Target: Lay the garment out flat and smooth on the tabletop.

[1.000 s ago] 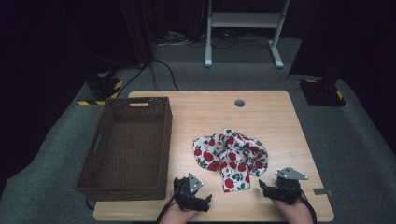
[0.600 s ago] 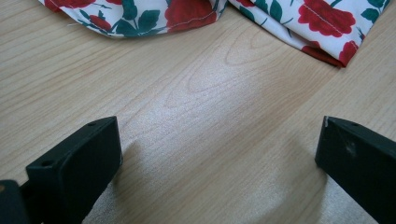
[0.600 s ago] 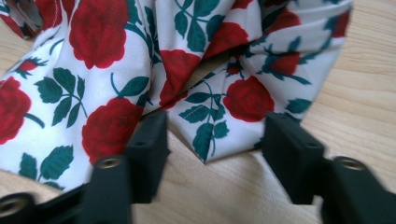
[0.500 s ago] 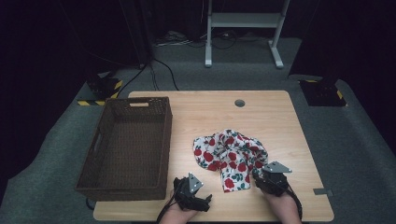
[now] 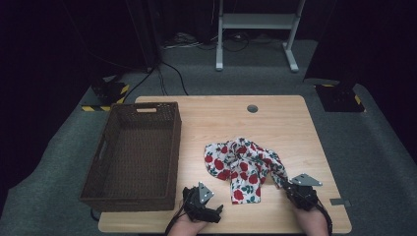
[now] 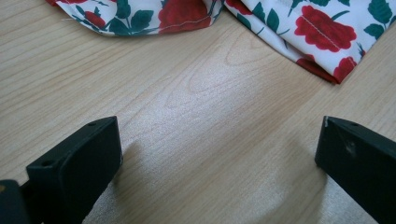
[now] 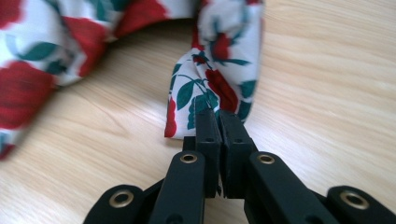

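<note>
Up close, right tongs [image 7: 217,116] pinch floral cloth [image 7: 210,88] corner, left tongs [image 6: 219,154] wide apart over bare table [image 6: 205,140].

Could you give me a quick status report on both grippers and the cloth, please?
Right gripper shut on a corner of the flowered cloth. Left gripper open over bare table, short of the cloth. Basket off to the left, nothing in the way.

Floral cloth [image 5: 244,166] beside wicker basket [image 5: 134,155]
</note>
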`<state>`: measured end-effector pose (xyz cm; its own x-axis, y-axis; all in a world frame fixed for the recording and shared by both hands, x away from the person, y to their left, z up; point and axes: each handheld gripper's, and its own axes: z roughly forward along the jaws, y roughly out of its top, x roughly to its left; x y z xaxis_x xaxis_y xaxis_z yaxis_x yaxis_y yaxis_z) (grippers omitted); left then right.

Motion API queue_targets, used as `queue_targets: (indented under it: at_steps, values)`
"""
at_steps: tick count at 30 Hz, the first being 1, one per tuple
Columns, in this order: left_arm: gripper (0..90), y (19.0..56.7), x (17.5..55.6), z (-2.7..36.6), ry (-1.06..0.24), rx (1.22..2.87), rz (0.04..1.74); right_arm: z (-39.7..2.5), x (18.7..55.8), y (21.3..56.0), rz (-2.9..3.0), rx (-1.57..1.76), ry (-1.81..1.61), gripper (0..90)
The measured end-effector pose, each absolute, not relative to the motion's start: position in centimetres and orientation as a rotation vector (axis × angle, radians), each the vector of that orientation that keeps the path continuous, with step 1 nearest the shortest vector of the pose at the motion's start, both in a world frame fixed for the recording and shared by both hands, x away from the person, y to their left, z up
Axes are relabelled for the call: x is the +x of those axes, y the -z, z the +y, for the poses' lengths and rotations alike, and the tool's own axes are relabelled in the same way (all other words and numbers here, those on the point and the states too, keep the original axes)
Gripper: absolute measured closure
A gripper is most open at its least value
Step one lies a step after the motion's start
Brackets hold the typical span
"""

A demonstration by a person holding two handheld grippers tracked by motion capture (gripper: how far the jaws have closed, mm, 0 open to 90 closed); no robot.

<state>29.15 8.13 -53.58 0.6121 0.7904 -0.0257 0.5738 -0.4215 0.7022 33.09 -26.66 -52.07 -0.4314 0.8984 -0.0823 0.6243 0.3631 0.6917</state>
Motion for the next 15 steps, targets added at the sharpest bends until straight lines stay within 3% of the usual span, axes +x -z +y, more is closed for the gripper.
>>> queue_targets:
  at_steps: [10,15]
  values:
    - [0.7,53.6,29.2,8.1,-0.407,2.149,1.068,-30.8,31.5,52.1,2.082,1.396,-0.773,86.8]
    - [2.4,53.5,29.0,8.2,-0.408,2.144,1.053,-31.5,30.4,51.7,2.042,1.397,-0.798,76.5]
